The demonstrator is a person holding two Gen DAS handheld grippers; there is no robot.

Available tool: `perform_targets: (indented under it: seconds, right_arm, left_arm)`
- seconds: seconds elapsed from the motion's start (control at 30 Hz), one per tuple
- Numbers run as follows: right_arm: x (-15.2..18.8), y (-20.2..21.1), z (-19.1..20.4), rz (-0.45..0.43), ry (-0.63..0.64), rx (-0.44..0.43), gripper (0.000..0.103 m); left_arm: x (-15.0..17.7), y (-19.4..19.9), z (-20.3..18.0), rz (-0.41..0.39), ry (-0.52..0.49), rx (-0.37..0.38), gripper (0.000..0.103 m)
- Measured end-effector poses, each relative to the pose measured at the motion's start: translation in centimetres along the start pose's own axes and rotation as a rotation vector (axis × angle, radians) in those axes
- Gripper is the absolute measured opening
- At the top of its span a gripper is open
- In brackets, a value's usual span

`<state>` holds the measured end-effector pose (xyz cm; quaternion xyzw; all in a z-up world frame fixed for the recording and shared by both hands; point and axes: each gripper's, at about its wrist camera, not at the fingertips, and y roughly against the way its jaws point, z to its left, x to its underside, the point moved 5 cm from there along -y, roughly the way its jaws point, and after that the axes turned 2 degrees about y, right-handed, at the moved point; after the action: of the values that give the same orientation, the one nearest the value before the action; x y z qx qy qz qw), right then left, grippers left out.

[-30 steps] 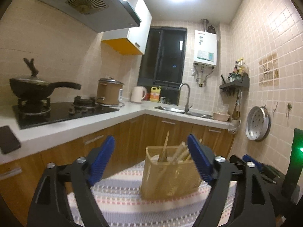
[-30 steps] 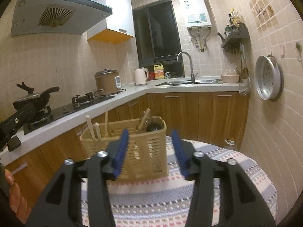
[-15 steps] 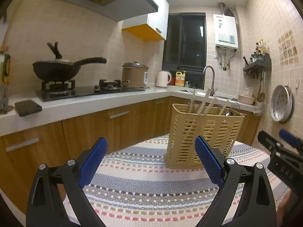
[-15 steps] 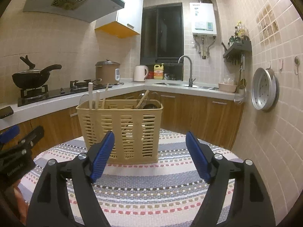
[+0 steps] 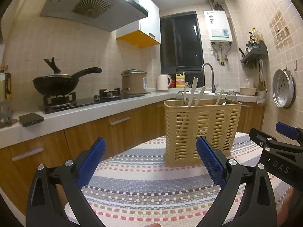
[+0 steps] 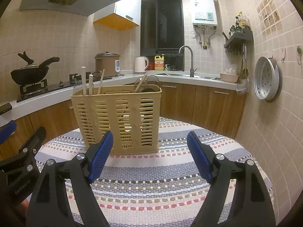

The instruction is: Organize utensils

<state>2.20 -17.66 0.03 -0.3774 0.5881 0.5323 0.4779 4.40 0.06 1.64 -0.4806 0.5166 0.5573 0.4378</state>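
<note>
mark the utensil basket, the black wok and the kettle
utensil basket (image 6: 117, 121), right wrist view, slatted front wall.
black wok (image 5: 55, 83), left wrist view, side of the bowl.
kettle (image 6: 140, 64), right wrist view, middle of the white body.

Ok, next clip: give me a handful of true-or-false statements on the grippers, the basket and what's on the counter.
1. Both the left gripper and the right gripper are open and hold nothing. True.
2. The basket lies tipped on its side. False: it stands upright on the striped cloth.
3. Utensil handles stick up out of the basket's top. True.
4. The black pan sits in the sink. False: it sits on the stove burner.
5. A phone lies on the counter near the stove. True.
6. The right gripper's fingers clamp the basket's wall. False: they are short of the basket, not touching it.
</note>
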Motion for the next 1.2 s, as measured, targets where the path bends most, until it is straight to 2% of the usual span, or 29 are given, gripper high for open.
perform_targets:
  seconds: [1.2]
  right_arm:
    - [0.30, -0.08, -0.51, 0.010, -0.015, 0.027, 0.078]
  left_arm:
    - [0.18, 0.09, 0.47, 0.016, 0.002, 0.012, 0.095]
